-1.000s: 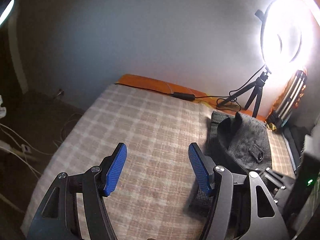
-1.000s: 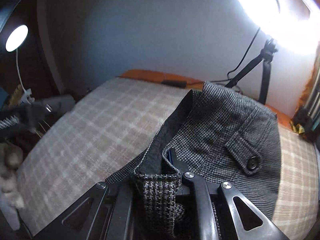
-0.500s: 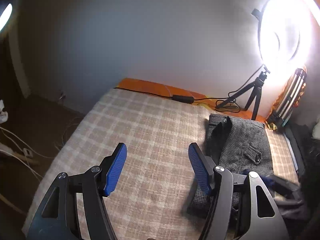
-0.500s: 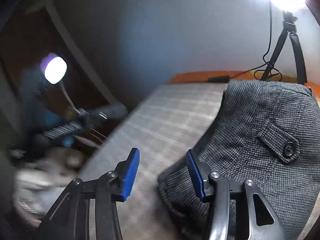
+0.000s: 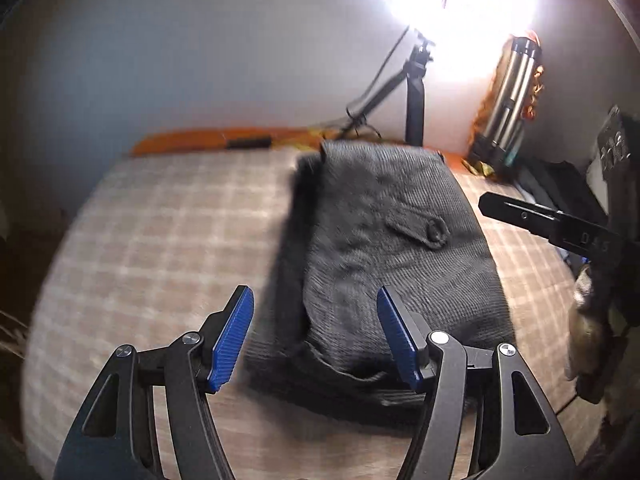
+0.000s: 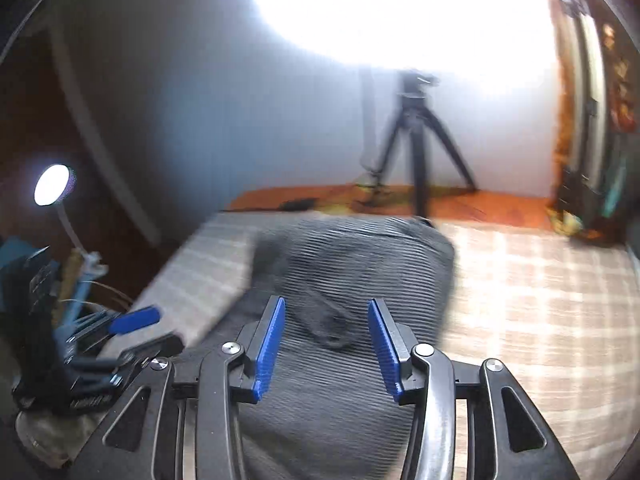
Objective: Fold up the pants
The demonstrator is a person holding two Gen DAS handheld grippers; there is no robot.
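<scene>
The grey houndstooth pants (image 5: 384,248) lie folded in a compact stack on the plaid bed cover (image 5: 168,248), with a buttoned pocket flap (image 5: 424,228) on top. My left gripper (image 5: 316,340) is open and empty, just above the near edge of the stack. My right gripper (image 6: 326,344) is open and empty over the pants (image 6: 360,256). It shows at the right edge of the left wrist view (image 5: 532,216). The left gripper shows at the lower left of the right wrist view (image 6: 132,328).
A ring light on a black tripod (image 5: 416,92) stands at the far edge of the bed by the white wall. A metal flask (image 5: 508,96) stands at the far right. A small lamp (image 6: 52,184) glows at the left. An orange strip (image 6: 480,204) borders the far side.
My right gripper let go of the pants' edge and opened, and the pants dropped flat into a folded stack. Both grippers swung toward the pants; the frames now are motion-blurred.
</scene>
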